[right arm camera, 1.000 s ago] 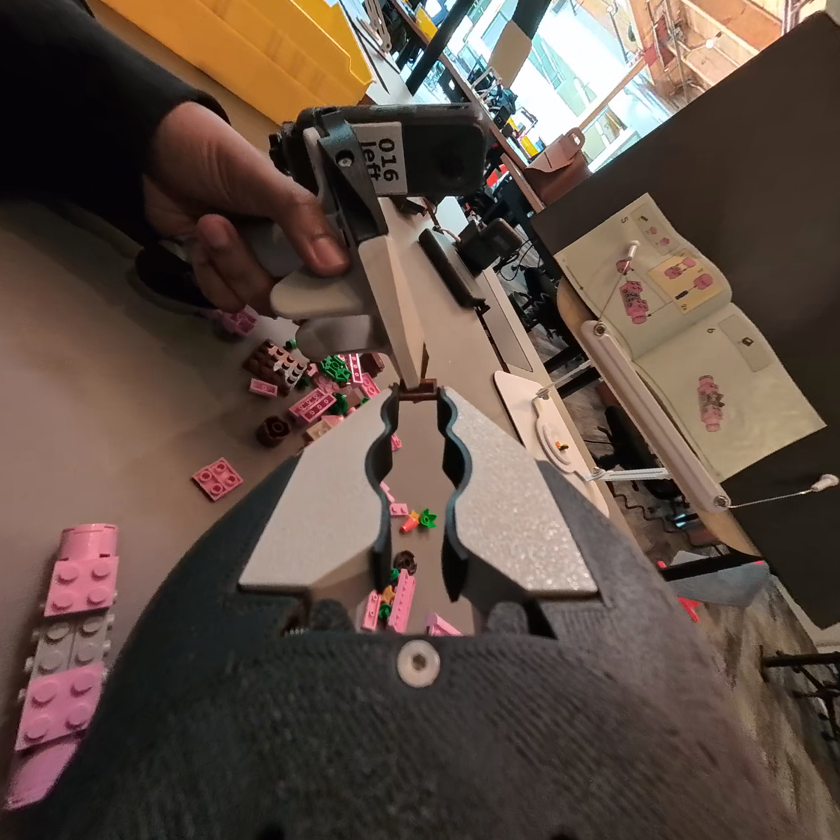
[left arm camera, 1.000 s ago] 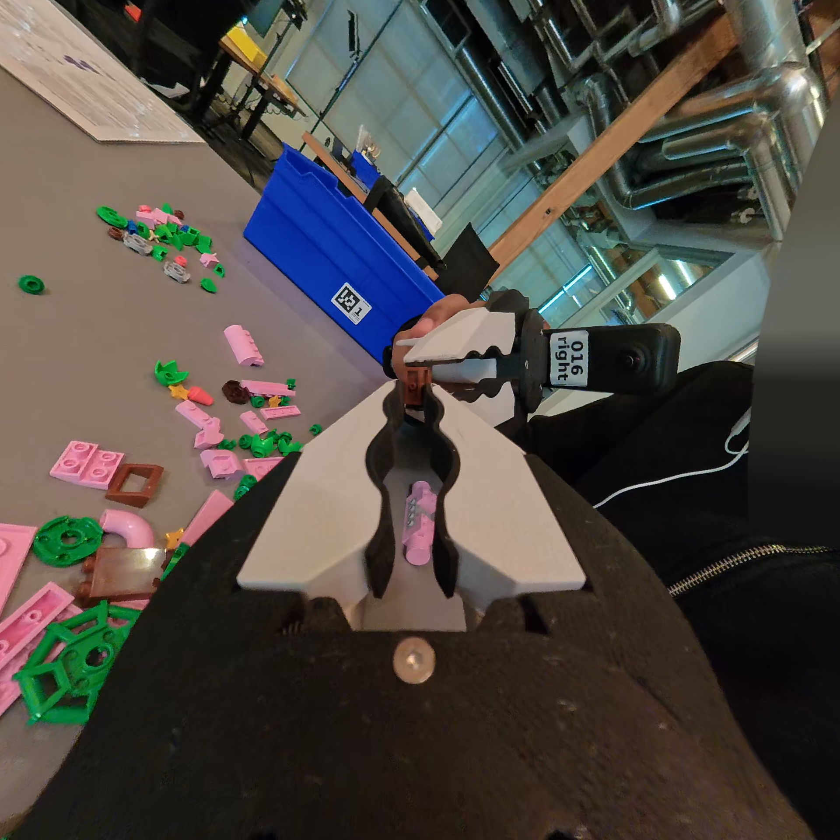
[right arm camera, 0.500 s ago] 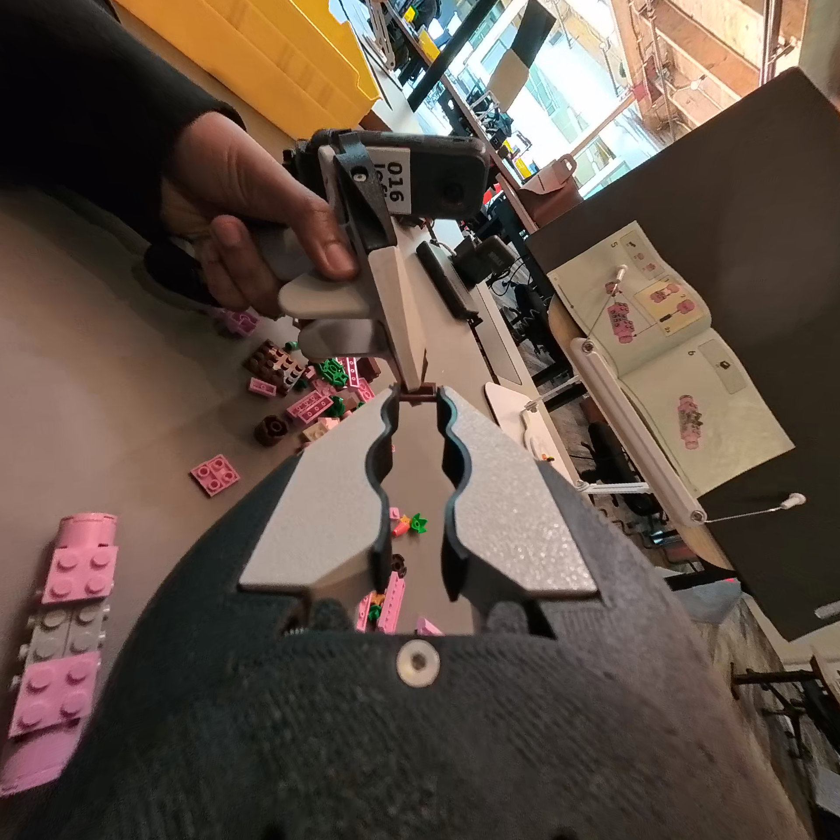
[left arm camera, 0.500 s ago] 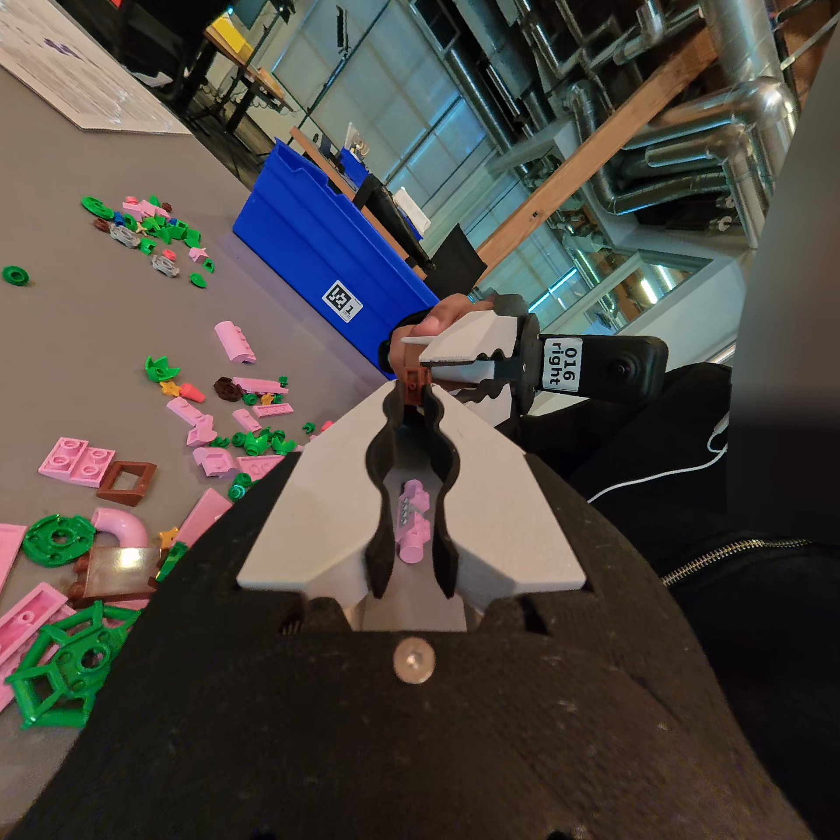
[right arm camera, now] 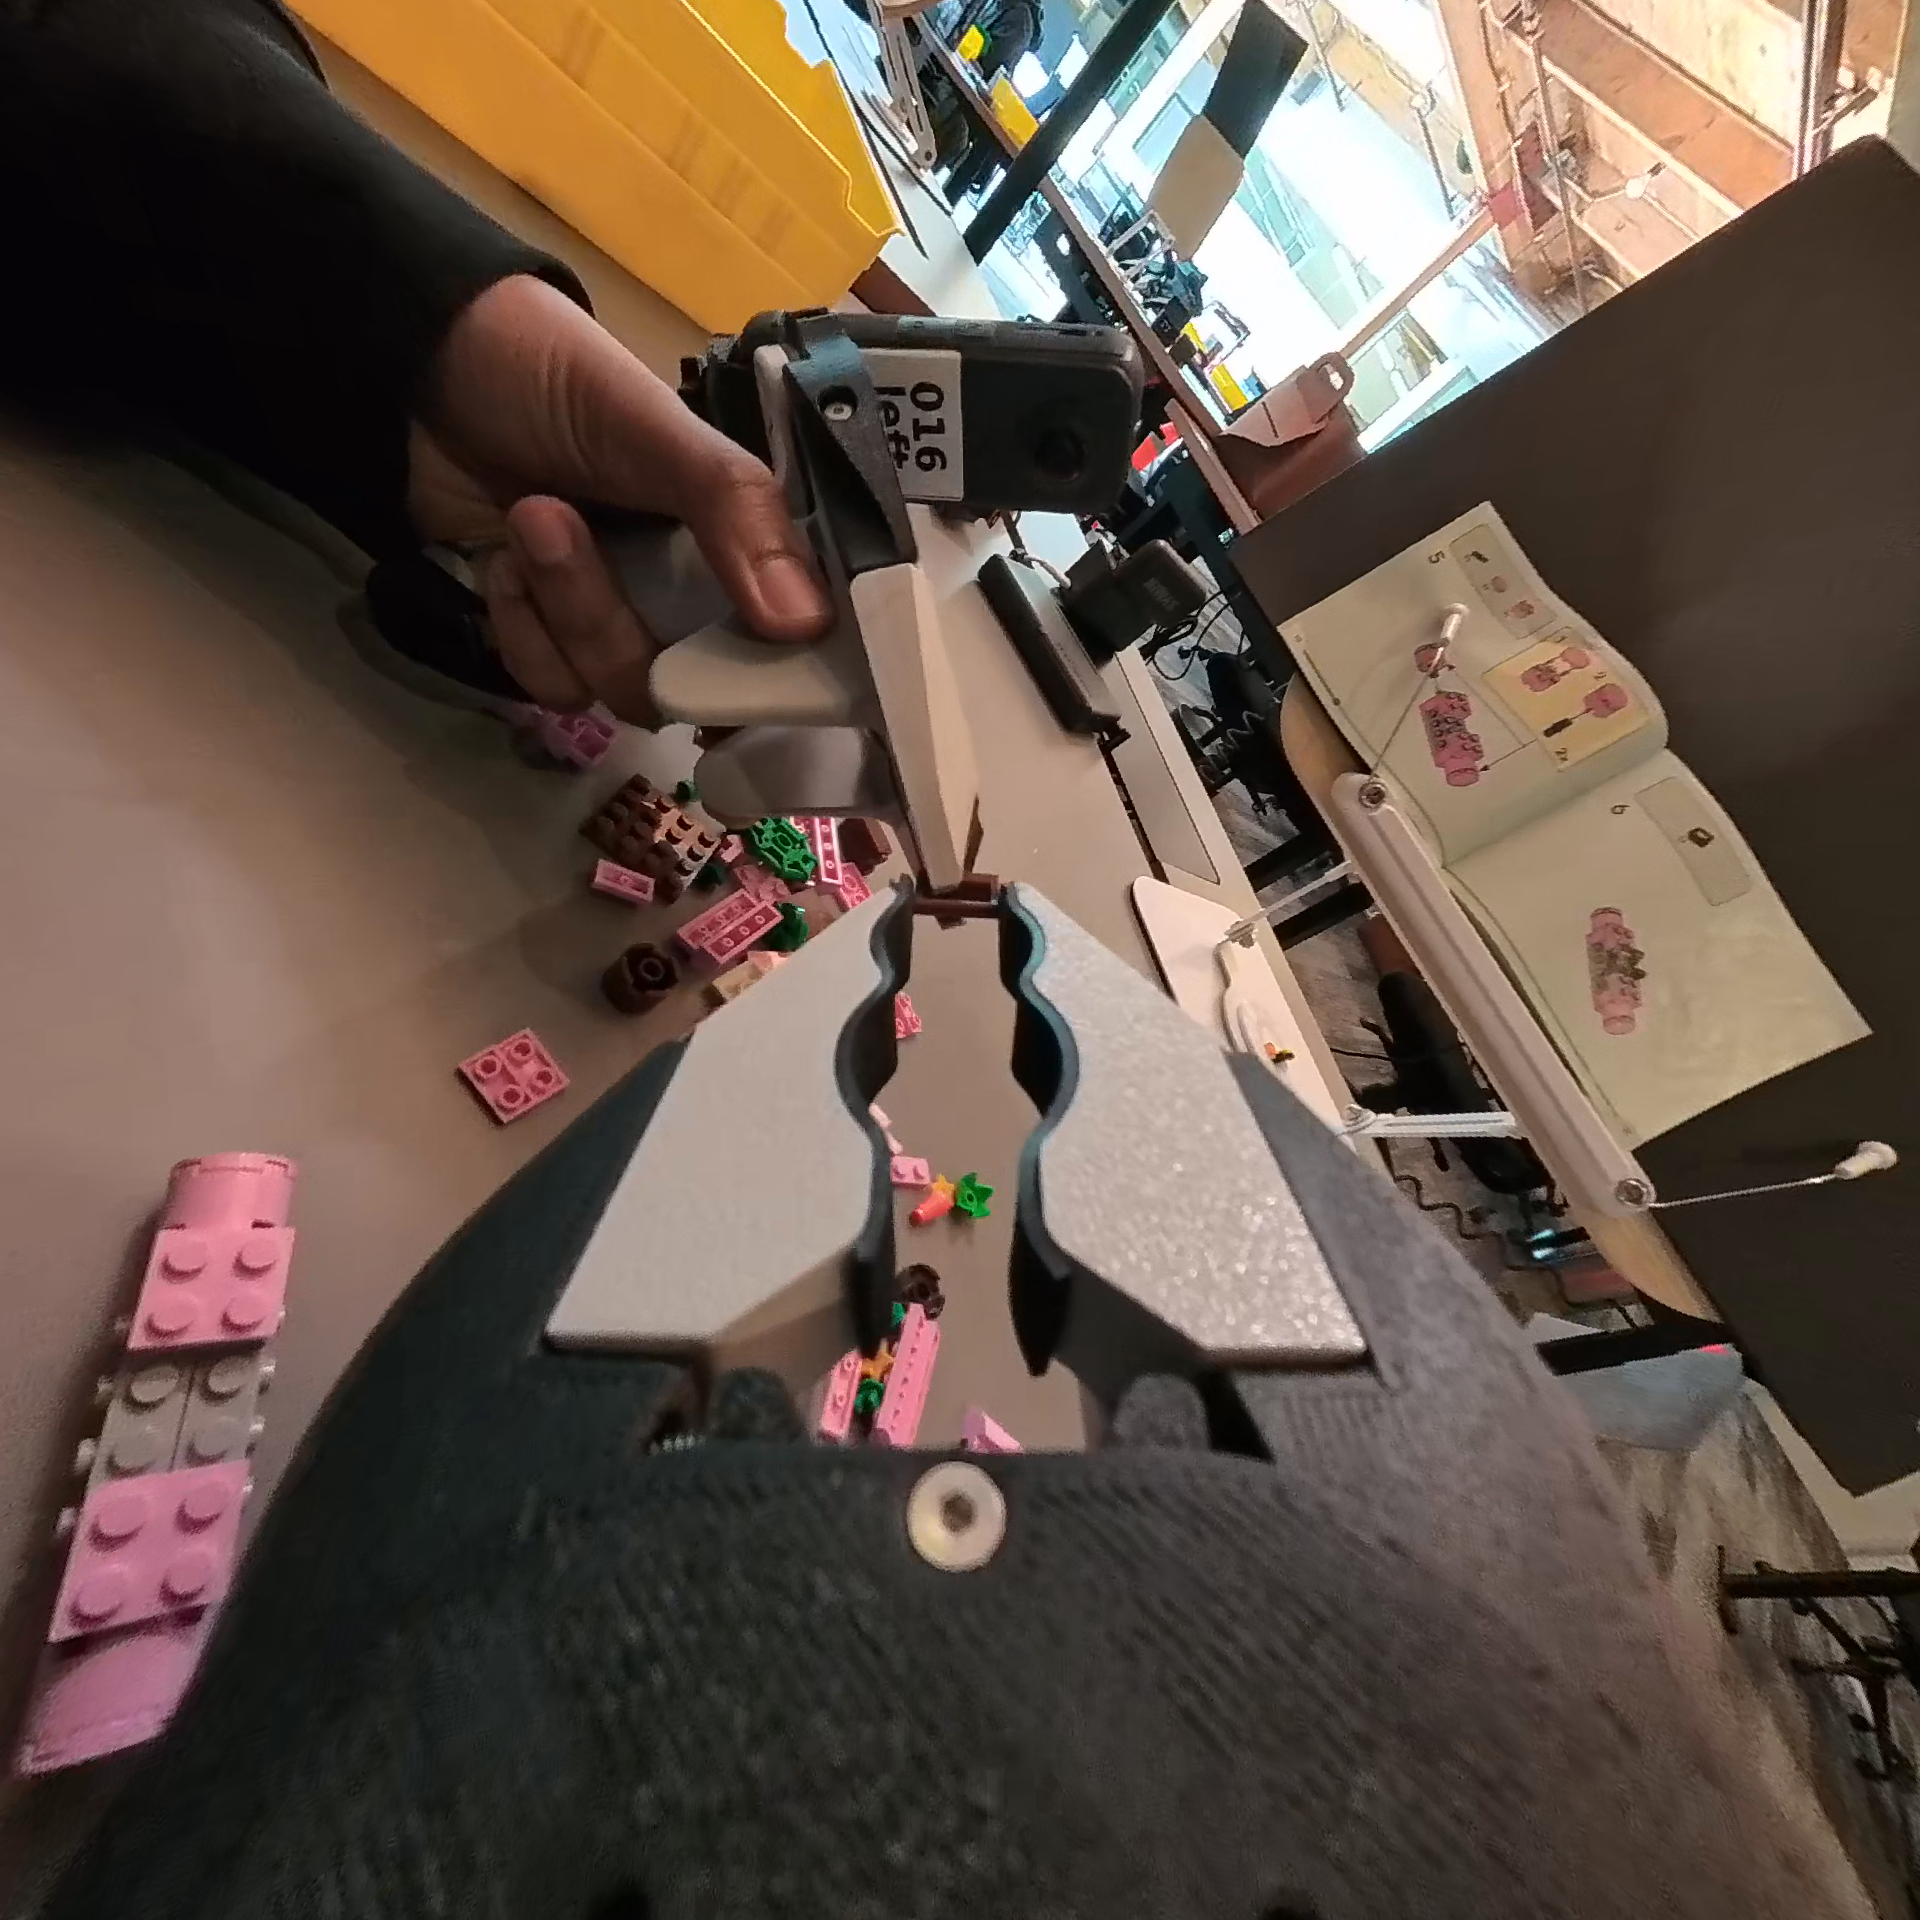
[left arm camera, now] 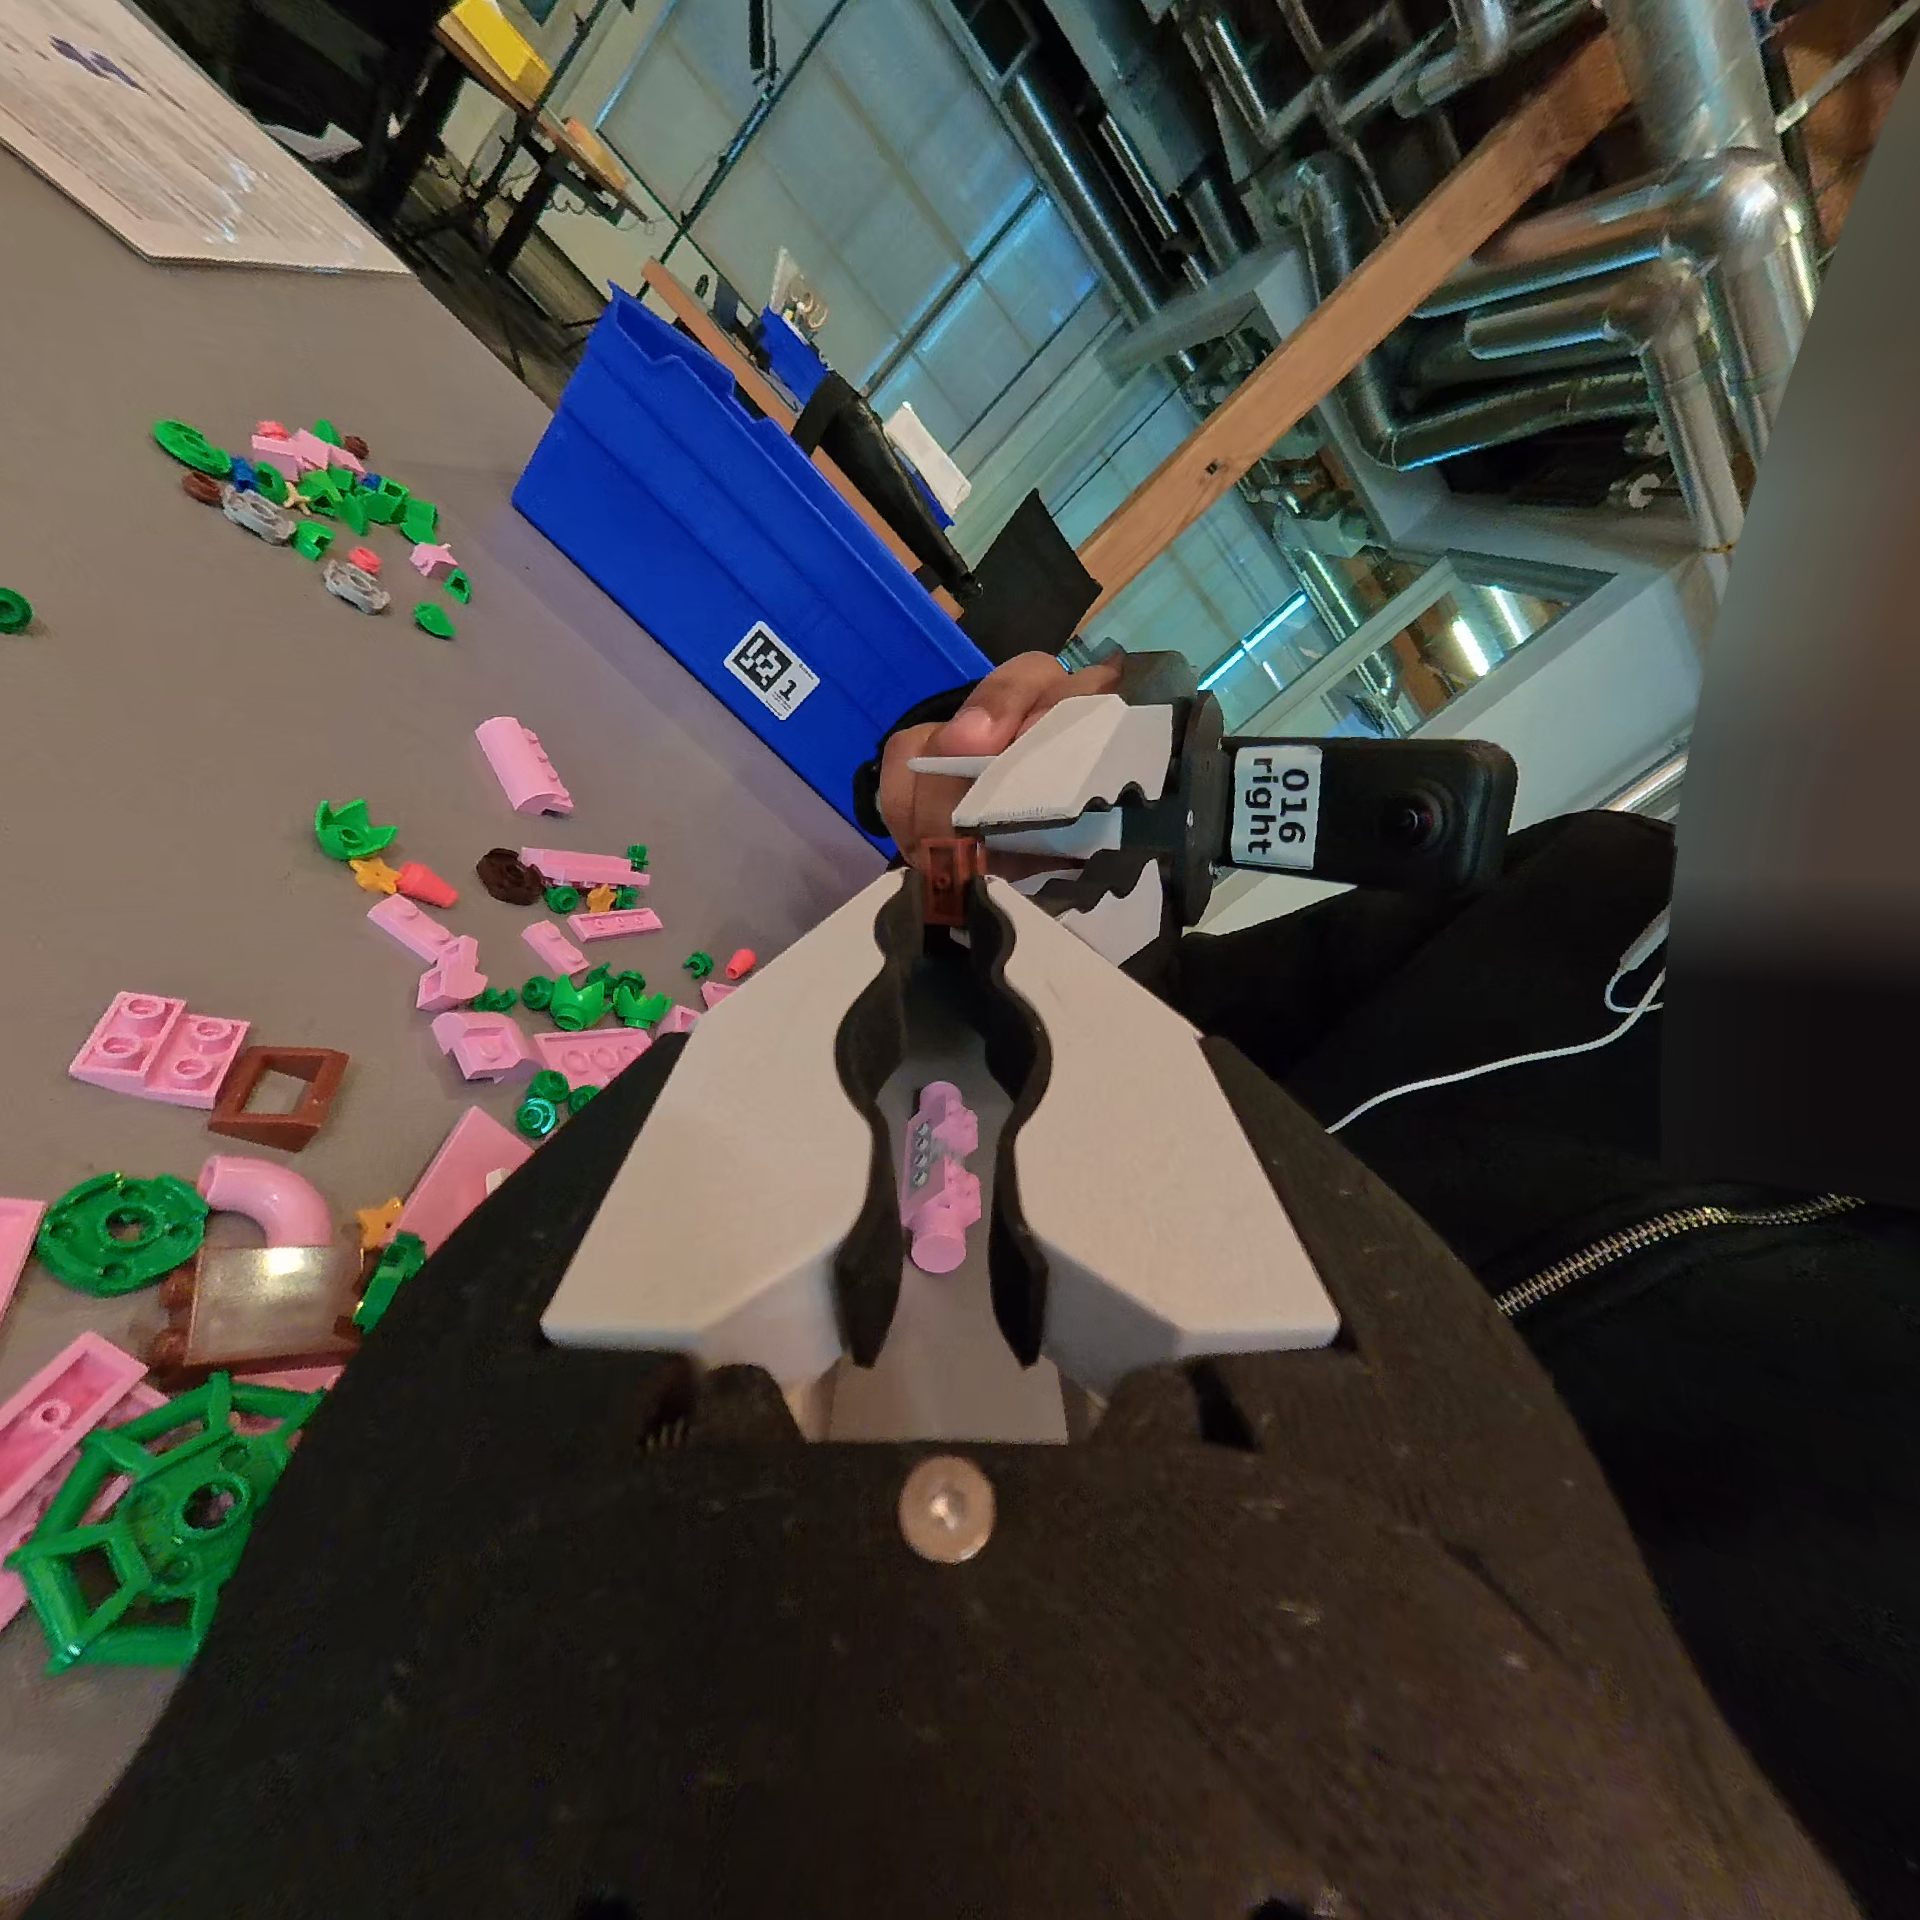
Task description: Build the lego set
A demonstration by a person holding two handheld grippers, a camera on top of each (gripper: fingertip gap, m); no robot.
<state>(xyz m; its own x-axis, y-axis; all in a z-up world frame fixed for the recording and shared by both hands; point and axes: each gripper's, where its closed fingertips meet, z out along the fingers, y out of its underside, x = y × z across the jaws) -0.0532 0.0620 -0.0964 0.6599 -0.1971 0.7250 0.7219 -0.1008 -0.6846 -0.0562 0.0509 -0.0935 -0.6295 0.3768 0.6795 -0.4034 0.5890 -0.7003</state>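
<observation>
Little has shifted; both tongs stay tip to tip. My left gripper [left arm camera: 943, 902] and right gripper [right arm camera: 956, 906] both pinch the brown brick [left arm camera: 948, 881] mid-air. Handover step, I judge; next, one releases.

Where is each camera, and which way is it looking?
Left wrist view: sits on the left gripper, looks along it over the table at the blue bin; the right gripper and a hand show.
Right wrist view: sits on the right gripper, looks toward the booklet; the left gripper and a hand show.
Both views share the brown brick, pinched by both grippers.
</observation>
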